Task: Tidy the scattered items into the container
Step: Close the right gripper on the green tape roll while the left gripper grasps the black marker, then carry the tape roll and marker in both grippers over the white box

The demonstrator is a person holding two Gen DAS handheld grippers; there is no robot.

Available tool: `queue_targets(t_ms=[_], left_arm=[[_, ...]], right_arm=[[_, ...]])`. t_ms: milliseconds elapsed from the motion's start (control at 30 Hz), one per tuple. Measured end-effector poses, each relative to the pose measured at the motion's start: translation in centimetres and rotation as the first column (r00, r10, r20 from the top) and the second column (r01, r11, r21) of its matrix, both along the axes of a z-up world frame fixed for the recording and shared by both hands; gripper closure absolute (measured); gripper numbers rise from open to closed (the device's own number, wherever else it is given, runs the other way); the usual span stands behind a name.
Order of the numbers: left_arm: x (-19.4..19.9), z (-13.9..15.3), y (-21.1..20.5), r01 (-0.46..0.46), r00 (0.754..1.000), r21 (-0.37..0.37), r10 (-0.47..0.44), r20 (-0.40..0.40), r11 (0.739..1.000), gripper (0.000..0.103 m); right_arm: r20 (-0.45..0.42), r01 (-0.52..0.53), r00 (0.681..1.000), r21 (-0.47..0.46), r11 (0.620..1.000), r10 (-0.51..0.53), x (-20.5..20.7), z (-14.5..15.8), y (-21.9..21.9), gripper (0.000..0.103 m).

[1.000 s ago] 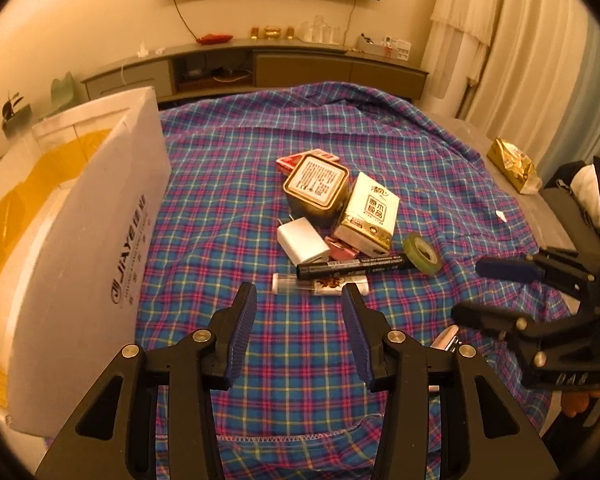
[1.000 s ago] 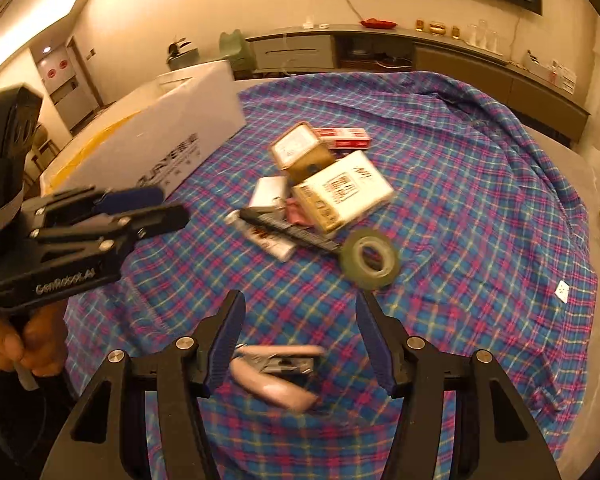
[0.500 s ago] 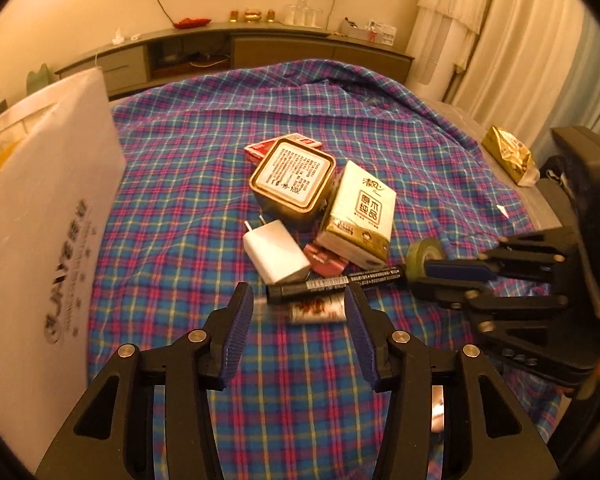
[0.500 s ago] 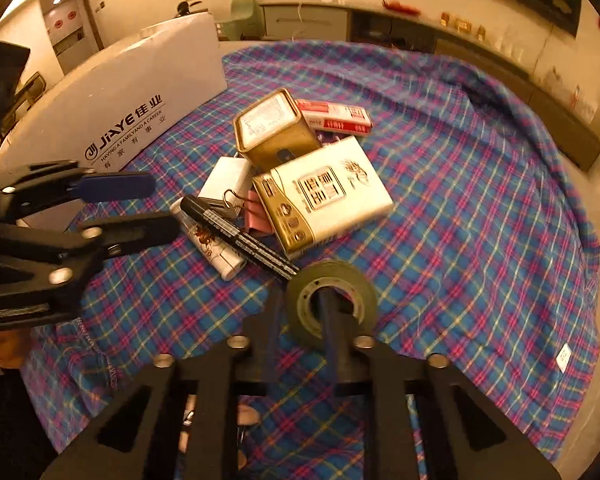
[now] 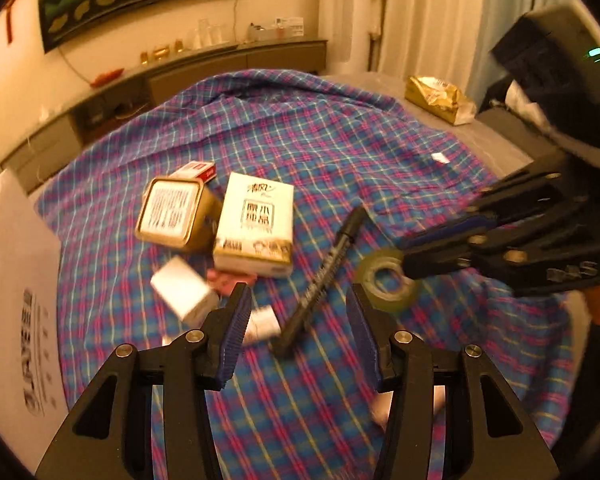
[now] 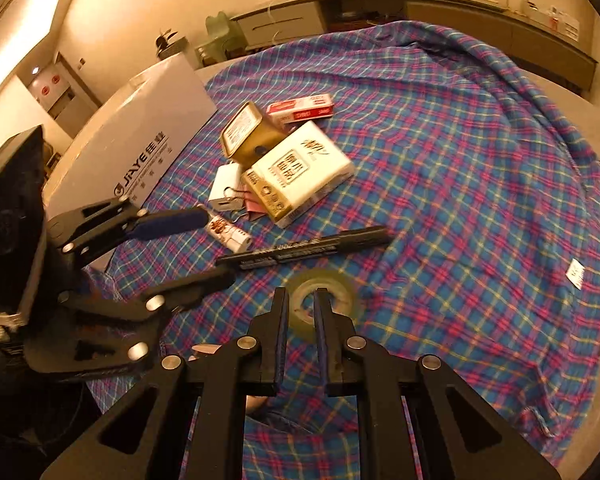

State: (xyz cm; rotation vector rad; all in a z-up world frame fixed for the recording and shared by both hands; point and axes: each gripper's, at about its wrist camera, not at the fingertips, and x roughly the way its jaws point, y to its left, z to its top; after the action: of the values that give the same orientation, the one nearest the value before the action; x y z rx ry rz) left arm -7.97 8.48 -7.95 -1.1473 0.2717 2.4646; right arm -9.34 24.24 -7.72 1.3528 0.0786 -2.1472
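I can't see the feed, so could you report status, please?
Right gripper shut on tape roll. Left gripper open over marker. Nothing blocking.

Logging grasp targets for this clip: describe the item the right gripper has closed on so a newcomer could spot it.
On the plaid cloth, nearer the camera than the box pile, beside the black marker, lies a tape roll. It is the only ring; the right gripper pinches its wall.

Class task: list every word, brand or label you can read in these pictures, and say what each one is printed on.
"JIAYE", beside Chinese characters: white cardboard box.
Large Chinese characters: white tissue pack; not transcribed.
Gold tin label, black marker print, red-and-white box: too blurred.
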Motion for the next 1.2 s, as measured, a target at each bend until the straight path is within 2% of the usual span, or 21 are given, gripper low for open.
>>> queue_targets(t_ms=[100, 167, 233, 300, 333, 400, 500, 567, 633, 767, 833, 867, 933, 1000, 1067, 1100, 1200], left_arm=[[-1.2, -1.1, 1.7, 0.068, 0.996, 0.018, -0.069, 0.063, 0.997, 0.051], [-2.0, -1.9, 2.6, 0.073, 0.991, 0.002, -0.073, 0.109, 0.997, 0.050], [-3.1, -2.2, 1.9, 0.037, 0.983, 0.093, -0.053, 0.178, 0.995, 0.057], [-3.6, -2.2, 1.3, 0.011, 0.978, 0.134, -0.038, 0.206, 0.991, 0.065], [-3.6, -2.2, 1.3, 0.014, 0.977, 0.135, -0.042, 0.208, 0.991, 0.068], [-3.1, -2.1, 1.7, 0.025, 0.979, 0.115, -0.048, 0.198, 0.993, 0.074], [-2.3, -1.8, 2.1, 0.030, 0.985, 0.059, -0.040, 0.167, 0.998, 0.081], [-2.0, -1.8, 2.1, 0.014, 0.986, 0.046, -0.021, 0.168, 0.999, 0.082], [-1.9, -1.7, 1.9, -0.008, 0.986, 0.040, 0.001, 0.169, 0.999, 0.089], [-2.3, -2.0, 0.4, -0.076, 0.981, 0.033, 0.069, 0.181, 0.997, 0.086], [-2.6, -2.5, 0.5, -0.061, 0.978, 0.032, 0.054, 0.202, 0.998, 0.069], [-2.6, -2.7, 0.8, -0.054, 0.980, 0.025, 0.048, 0.194, 0.998, 0.069], [-2.6, -2.8, 1.4, -0.048, 0.984, -0.007, 0.049, 0.170, 0.999, 0.066], [-2.7, -2.9, 1.5, -0.053, 0.985, -0.009, 0.054, 0.162, 0.999, 0.066], [-2.7, -2.8, 1.2, -0.068, 0.985, 0.003, 0.067, 0.161, 0.998, 0.084], [-2.8, -2.8, 1.1, -0.069, 0.983, 0.011, 0.066, 0.169, 0.998, 0.089], [-2.7, -2.6, 0.7, -0.089, 0.981, 0.012, 0.086, 0.174, 0.996, 0.089]], right_arm=[[0.006, 0.015, 1.000, 0.011, 1.000, -0.015, -0.6, -0.3, 0.7, 0.089], [0.011, 0.024, 1.000, 0.012, 1.000, -0.024, -0.6, -0.6, 1.2, 0.089], [0.024, 0.028, 0.999, 0.003, 1.000, -0.028, -0.9, -1.0, 1.5, 0.088], [0.019, 0.024, 1.000, -0.010, 1.000, -0.024, -1.4, -1.2, 1.8, 0.084], [0.009, 0.019, 1.000, -0.016, 1.000, -0.019, -1.3, -1.2, 1.9, 0.077], [-0.005, 0.010, 1.000, 0.000, 1.000, -0.010, -1.0, -1.2, 1.6, 0.071], [-0.015, -0.009, 1.000, 0.050, 0.999, 0.010, -0.6, -1.8, 0.5, 0.071], [-0.020, -0.031, 0.999, 0.075, 0.997, 0.033, -0.7, -2.5, -0.3, 0.071], [-0.054, -0.047, 0.997, 0.083, 0.995, 0.052, -0.6, -2.6, -0.9, 0.071], [-0.105, -0.056, 0.993, 0.058, 0.997, 0.062, -0.4, -1.8, -1.2, 0.071], [-0.099, -0.060, 0.993, 0.089, 0.994, 0.069, -0.4, -2.4, -1.8, 0.071], [-0.116, -0.060, 0.991, 0.106, 0.993, 0.072, -0.4, -2.5, -2.0, 0.072], [-0.128, -0.057, 0.989, 0.155, 0.986, 0.077, -0.5, -2.8, -2.2, 0.081], [-0.137, -0.049, 0.988, 0.192, 0.980, 0.077, -0.5, -2.9, -2.2, 0.088], [-0.140, -0.042, 0.988, 0.198, 0.979, 0.071, -0.4, -2.7, -2.0, 0.090], [-0.141, -0.037, 0.988, 0.197, 0.980, 0.066, -0.4, -2.7, -1.8, 0.091], [-0.139, -0.036, 0.988, 0.186, 0.982, 0.063, 0.1, -2.7, -1.5, 0.093]])
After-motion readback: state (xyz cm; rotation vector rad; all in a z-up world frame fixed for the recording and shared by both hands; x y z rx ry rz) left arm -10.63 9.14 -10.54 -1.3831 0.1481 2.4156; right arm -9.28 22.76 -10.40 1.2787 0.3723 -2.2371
